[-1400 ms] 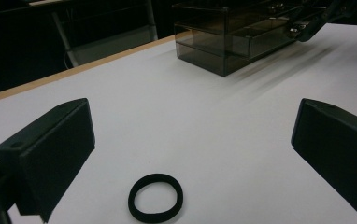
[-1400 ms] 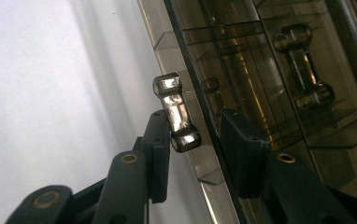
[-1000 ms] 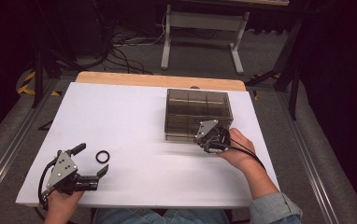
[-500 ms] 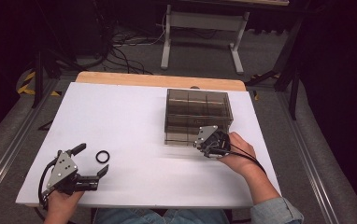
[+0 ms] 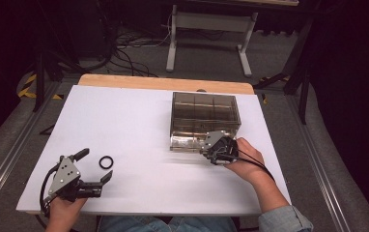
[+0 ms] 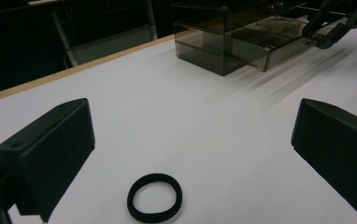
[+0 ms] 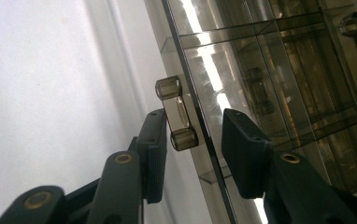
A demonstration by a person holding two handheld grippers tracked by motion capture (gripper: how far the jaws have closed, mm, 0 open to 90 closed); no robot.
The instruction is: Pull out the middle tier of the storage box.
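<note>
- Reaching to the front face of the smoky transparent plastic drawer box [image 5: 205, 116], the right gripper [image 5: 211, 149] brackets the small clear bar-shaped handle [image 7: 176, 113] of its lowest drawer.
- Jaws there have just been opening a little: one black pad sits against the handle's outer side, the other lies beyond the drawer's front panel with a gap, so the handle stands between them but is not pinched.
- That bottom drawer juts slightly forward of the box's front, at its near right corner in the high view.
- Well away from the box, toward the near left corner of the white tabletop [image 5: 139, 130], the left gripper [image 5: 95, 166] rests low over the surface with its jaws spread wide and nothing between the pads.
- A small black rubber ring [image 6: 154, 197] lies flat on the tabletop just ahead of that gripper, inside the line of its two open jaws and touching neither; the box stands far beyond it.
</note>
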